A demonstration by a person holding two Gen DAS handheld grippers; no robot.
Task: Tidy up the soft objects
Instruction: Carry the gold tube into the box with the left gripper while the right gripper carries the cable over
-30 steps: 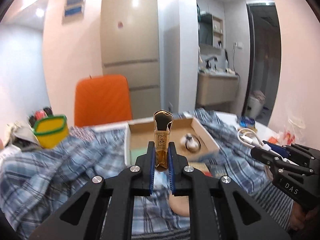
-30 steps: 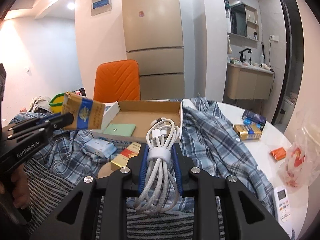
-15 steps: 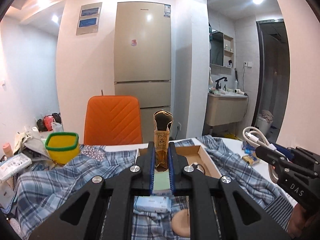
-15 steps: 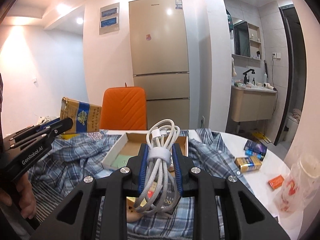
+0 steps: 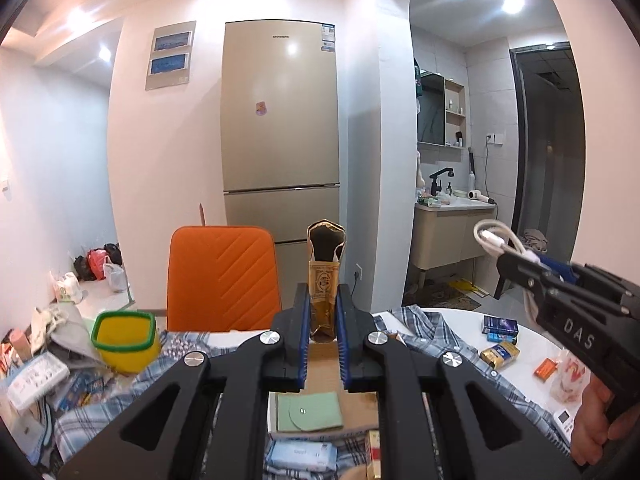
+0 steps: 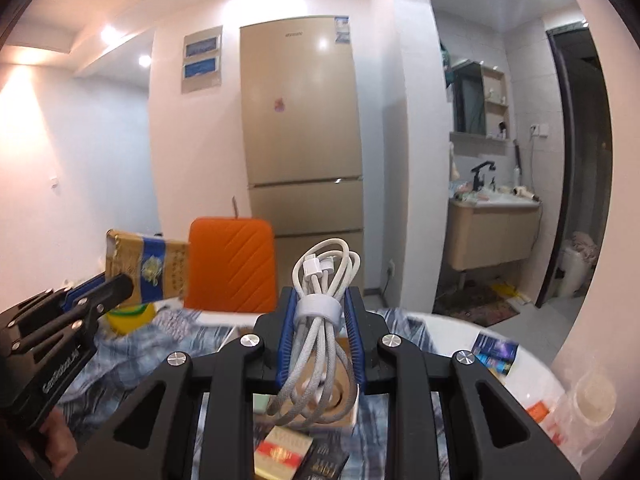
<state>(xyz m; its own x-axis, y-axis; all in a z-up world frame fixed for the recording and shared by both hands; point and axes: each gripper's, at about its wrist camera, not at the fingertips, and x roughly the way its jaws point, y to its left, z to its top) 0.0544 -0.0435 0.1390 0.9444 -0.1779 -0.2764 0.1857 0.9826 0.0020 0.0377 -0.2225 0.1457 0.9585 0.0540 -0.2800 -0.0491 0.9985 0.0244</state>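
While both tools are raised above the table, we list the holdings as follows. Left gripper [image 5: 323, 322]: clenched on a gold packet [image 5: 324, 280], held upright between the blue pads, its torn top open at 12 o'clock; in the right wrist view the same packet [image 6: 146, 268] shows a blue band and sits at 9 o'clock. Right gripper [image 6: 320, 322]: clamped on a coiled white cable [image 6: 320, 320] bound with a pale strap, plugs at the top, loops hanging below the jaws; in the left wrist view it [image 5: 498, 242] appears at 3 o'clock.

Containers. Cardboard box [image 5: 360, 404], open, at 6 o'clock under our left gripper: it holds a green pouch [image 5: 310, 410]; the rest of its floor is hidden by the fingers. In the right wrist view a round tan object lies in the box behind the cable loops; we cannot tell what it is. Yellow tub [image 5: 124, 340] with a green rim, at 8 o'clock, beside an orange chair [image 5: 222, 278]; its contents are not visible.

Loose items. Plaid shirt [image 5: 436, 330] spread over the table [image 5: 528, 360]; a blue tissue pack [image 5: 302, 456] just below the box; small blue, gold and orange packets on the bare tabletop at 4 o'clock.
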